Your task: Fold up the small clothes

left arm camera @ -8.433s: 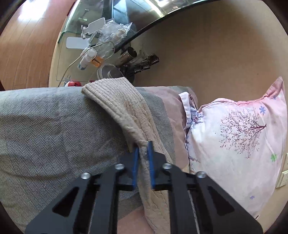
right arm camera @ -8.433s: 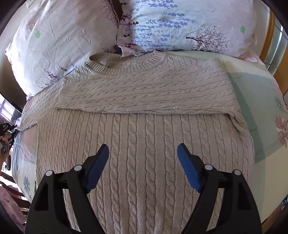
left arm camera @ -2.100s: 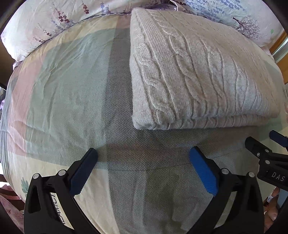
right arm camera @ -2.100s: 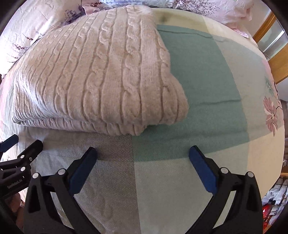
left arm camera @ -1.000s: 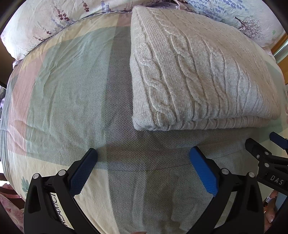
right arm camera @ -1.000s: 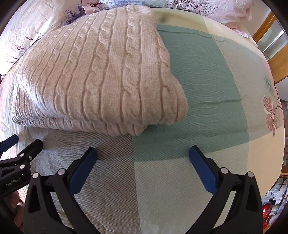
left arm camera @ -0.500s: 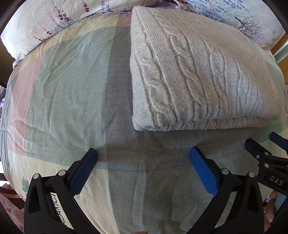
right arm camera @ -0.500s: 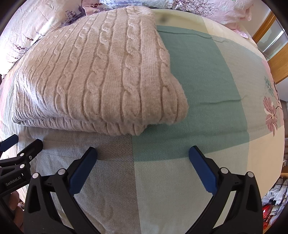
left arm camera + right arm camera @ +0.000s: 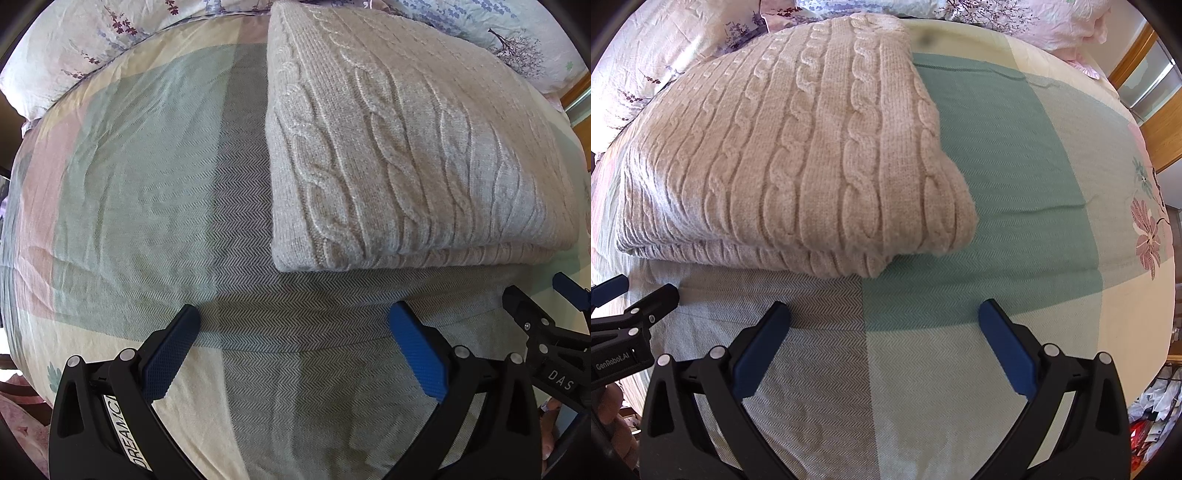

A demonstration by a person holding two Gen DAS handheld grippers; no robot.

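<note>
A beige cable-knit sweater (image 9: pixel 406 155) lies folded into a thick rectangle on the bed; it also shows in the right wrist view (image 9: pixel 798 155). My left gripper (image 9: pixel 293 325) is open and empty, just short of the sweater's near left corner. My right gripper (image 9: pixel 884 325) is open and empty, just short of the sweater's near right corner. Each gripper shows at the edge of the other's view, the right one (image 9: pixel 554 306) and the left one (image 9: pixel 631 306).
The bed is covered by a checked herringbone blanket (image 9: pixel 140 192) of green, grey, cream and pink, also in the right wrist view (image 9: pixel 1015 192). Floral pillows (image 9: pixel 92 48) line the far edge. A wooden frame (image 9: pixel 1156 122) stands at the far right.
Since 8.4 s ago the flat sweater has become a folded stack and the left gripper has let go of its sleeve. Over the last second nothing has visibly moved.
</note>
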